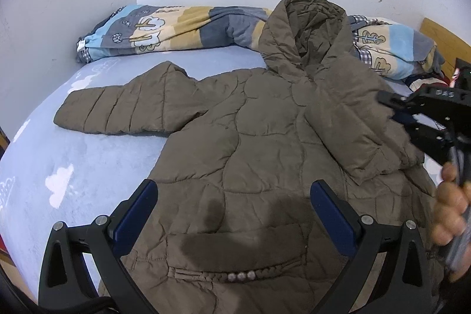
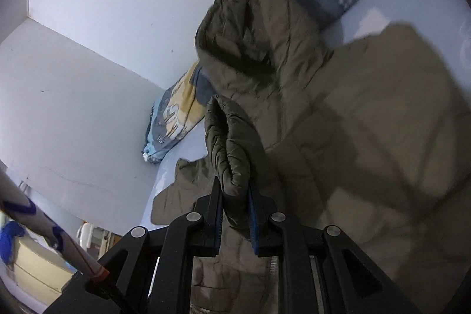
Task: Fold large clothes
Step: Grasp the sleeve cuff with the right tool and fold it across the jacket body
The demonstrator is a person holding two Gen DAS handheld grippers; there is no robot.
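A brown quilted hooded jacket (image 1: 250, 137) lies spread on the bed, its hood (image 1: 306, 28) toward the wall and one sleeve (image 1: 123, 111) stretched out to the left. My left gripper (image 1: 232, 190) hovers open over the jacket's lower part, with nothing between its fingers. In the right wrist view my right gripper (image 2: 234, 187) is shut on the bunched end of the other sleeve (image 2: 229, 143), lifted above the jacket body (image 2: 368, 122). The left wrist view shows that gripper (image 1: 391, 105) at the right edge, over the folded-in sleeve (image 1: 353, 122), with a hand (image 1: 450, 205) below it.
The bed has a light blue sheet (image 1: 59, 152) with white clouds. A rolled patterned quilt (image 1: 176, 28) lies along the white wall behind the jacket. A wooden headboard (image 1: 441, 34) stands at the far right. Boxes and a pole (image 2: 44, 222) lie beyond the bed's edge.
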